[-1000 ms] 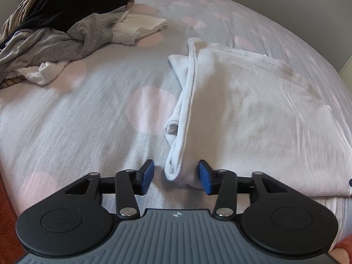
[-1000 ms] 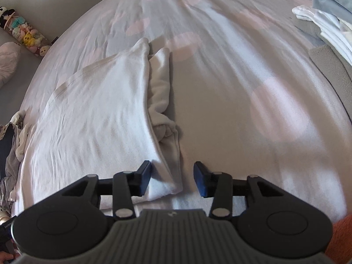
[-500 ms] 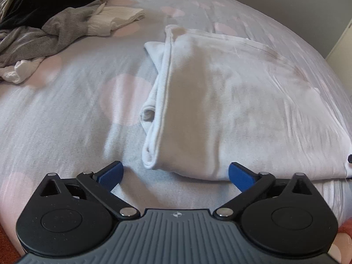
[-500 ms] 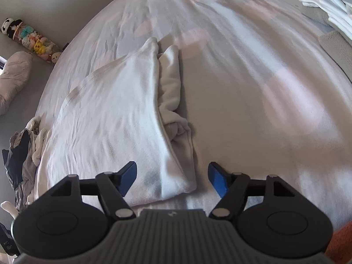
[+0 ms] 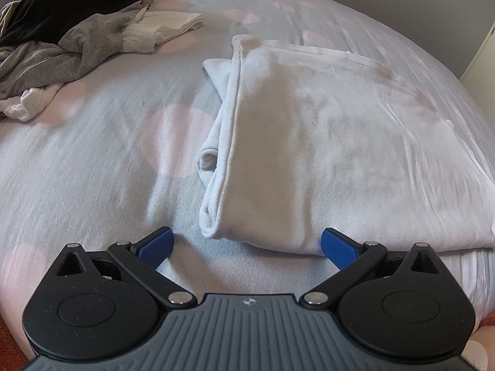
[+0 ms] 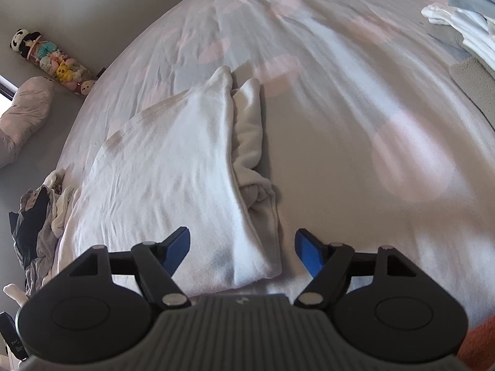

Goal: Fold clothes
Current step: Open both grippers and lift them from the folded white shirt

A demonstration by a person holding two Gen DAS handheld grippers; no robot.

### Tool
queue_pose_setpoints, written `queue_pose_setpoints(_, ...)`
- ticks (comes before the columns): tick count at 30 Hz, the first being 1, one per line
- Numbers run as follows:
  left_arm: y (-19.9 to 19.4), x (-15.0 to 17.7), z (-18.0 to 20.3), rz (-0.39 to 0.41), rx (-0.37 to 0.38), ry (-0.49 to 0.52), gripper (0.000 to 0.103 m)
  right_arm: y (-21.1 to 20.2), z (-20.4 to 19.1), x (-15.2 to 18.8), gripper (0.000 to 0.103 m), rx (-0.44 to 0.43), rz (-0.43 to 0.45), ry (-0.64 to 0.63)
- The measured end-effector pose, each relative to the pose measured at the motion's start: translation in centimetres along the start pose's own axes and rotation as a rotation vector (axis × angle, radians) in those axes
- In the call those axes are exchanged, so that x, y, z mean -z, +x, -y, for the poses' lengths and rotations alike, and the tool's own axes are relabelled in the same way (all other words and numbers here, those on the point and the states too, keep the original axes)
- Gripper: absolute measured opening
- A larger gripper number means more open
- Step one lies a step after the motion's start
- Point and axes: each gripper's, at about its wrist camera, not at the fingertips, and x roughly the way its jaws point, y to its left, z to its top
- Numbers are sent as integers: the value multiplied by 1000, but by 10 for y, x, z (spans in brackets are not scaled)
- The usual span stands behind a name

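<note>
I see soft daylight in both views, without glare. The bed (image 5: pixel 92 160) bends strongly at the edges and the corners go dark. The white cloth (image 6: pixel 161 167) carries soft grey shadows. The far parts look a little blurred.

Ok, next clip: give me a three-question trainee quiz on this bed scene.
1. True or false: the left gripper is clamped on the folded white cotton garment.
2. What lies at the far left in the left wrist view? A) heap of dark and grey clothes B) wicker basket C) pair of shoes
3. Fill in: the pale bedsheet has large ____ dots.

Key: 1 false, both grippers are open; 2 A; 3 pink.
</note>
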Motion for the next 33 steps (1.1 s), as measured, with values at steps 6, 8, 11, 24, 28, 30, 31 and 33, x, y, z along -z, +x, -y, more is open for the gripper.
queue_pose_setpoints(6, -23, -6, -16, 92, 24, -105, 99, -4, -5, -8, 77, -7, 27, -20)
queue_pose_setpoints(8, -31, -11, -20, 136, -3, -114, 99, -5, -8, -14, 77, -13, 39, -32)
queue_pose_setpoints(11, -35, -23, -21, 156, -25, -99, 99, 1, -17, -29, 77, 4, 63, -103)
queue_pose_setpoints(24, -1, -83, -23, 152, -25, -6, 99, 49, -5, -80, 67, 32, 17, -106)
queue_pose_setpoints(28, 10, -89, -30, 157, -19, -16, 99, 61, -2, -82, 61, 30, 15, -105)
queue_pose_setpoints(30, 15, -91, -34, 164, -17, -15, 99, 66, -4, -82, 51, 36, 5, -128)
queue_pose_setpoints(31, 17, -92, -37, 170, -13, -15, 99, 69, -5, -81, 50, 39, 0, -139)
queue_pose_setpoints(33, 21, -93, -41, 181, -5, -20, 99, 72, -10, -80, 43, 48, -8, -168)
